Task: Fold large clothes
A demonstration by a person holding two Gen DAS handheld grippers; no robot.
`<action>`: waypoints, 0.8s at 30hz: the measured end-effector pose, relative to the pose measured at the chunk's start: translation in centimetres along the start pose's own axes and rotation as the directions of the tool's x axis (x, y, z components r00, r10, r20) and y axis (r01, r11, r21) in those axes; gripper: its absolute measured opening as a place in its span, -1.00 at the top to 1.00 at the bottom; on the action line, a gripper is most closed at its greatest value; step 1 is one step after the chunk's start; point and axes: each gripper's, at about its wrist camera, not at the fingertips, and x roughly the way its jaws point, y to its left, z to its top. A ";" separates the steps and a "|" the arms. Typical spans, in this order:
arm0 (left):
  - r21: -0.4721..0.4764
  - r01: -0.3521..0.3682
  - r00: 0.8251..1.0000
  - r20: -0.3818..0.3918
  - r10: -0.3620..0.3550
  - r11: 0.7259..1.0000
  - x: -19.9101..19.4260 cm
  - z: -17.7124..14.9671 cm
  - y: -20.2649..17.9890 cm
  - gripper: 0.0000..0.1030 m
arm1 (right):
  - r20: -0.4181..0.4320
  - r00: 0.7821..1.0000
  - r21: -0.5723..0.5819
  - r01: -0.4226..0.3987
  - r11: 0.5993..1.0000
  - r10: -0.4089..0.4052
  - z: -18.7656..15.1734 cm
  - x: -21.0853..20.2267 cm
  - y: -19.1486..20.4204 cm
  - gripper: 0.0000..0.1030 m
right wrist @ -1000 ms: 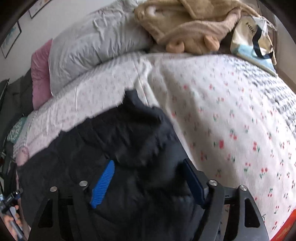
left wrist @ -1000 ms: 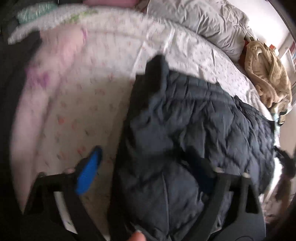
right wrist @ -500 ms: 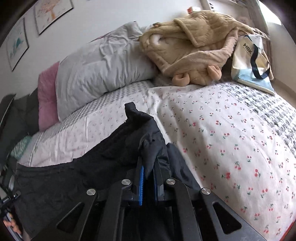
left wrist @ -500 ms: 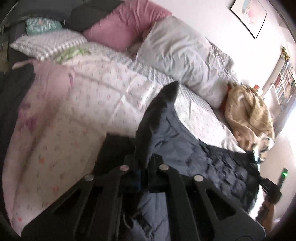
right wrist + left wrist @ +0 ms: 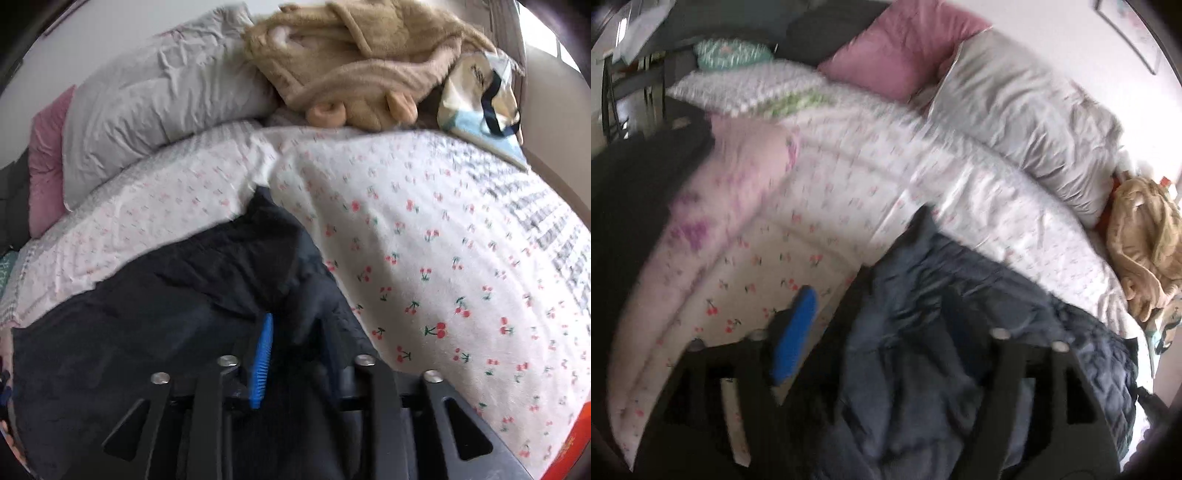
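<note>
Across the cherry-print bedspread (image 5: 443, 258) my dark quilted jacket (image 5: 960, 332) lies bunched near the bed's near edge. Both tools are letting go: the left gripper (image 5: 897, 339) opening wide over its folds, the right gripper (image 5: 295, 354) opening with cloth between its pads (nothing pinched, I judge). Released like this, the slippery fold may spring open, or a fingertip may snag a pleat and drag it.
</note>
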 end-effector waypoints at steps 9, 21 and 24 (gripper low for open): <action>0.109 0.099 0.989 -0.118 -0.086 0.989 -0.6 -4.0 -6.3 -0.85 | -0.013 0.989 -0.249 -0.145 0.958 0.146 -3.0 -2.6 10.7 -0.59; 0.255 -0.016 0.976 -0.205 0.070 0.967 3.8 -5.8 -3.6 -0.88 | -0.115 0.991 -0.174 -0.095 0.980 0.075 -4.0 2.8 5.9 -0.59; 0.250 -0.052 0.971 -0.214 0.108 0.967 3.8 -5.1 -1.1 -0.87 | -0.112 0.994 -0.159 -0.027 0.987 0.009 -3.4 3.0 2.7 -0.59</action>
